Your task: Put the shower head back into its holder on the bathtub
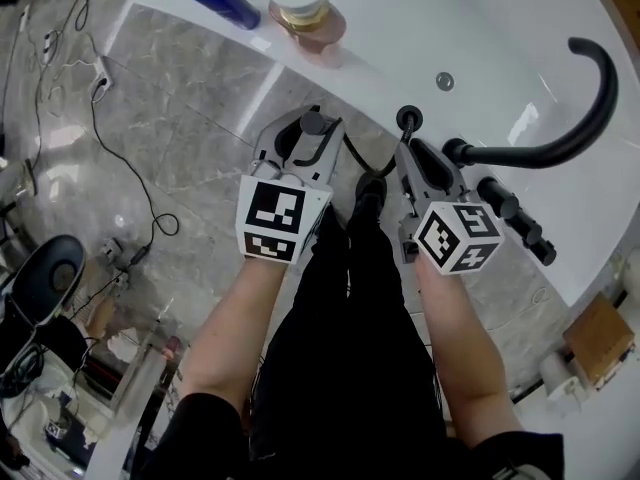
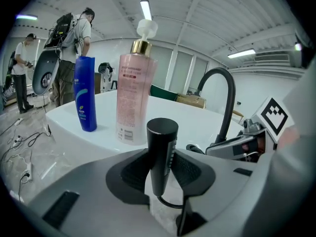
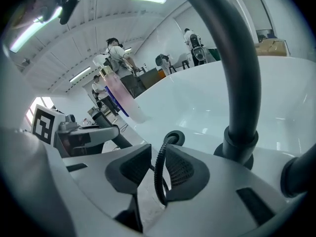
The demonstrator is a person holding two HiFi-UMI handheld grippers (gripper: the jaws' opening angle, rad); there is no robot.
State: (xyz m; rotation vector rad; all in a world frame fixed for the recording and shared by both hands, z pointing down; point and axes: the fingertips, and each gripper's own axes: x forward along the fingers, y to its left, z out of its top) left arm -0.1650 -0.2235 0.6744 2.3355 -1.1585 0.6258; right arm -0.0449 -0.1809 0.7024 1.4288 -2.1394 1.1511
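Beside the near rim of the glossy white bathtub [image 1: 480, 38], the carrying step is in hand: the left gripper [image 1: 306, 136] is clamped on the black cylindrical shower head [image 2: 162, 147], held upright. Its black ribbed hose [image 3: 159, 181] passes loosely between the right gripper's [image 3: 157, 157] parted jaws, against one pad, into the round black holder [image 3: 174, 137]. From the head view, that holder sits at three o'clock of the shower head. Next, the head probably needs moving over the ring and lowering while the hose slack feeds down
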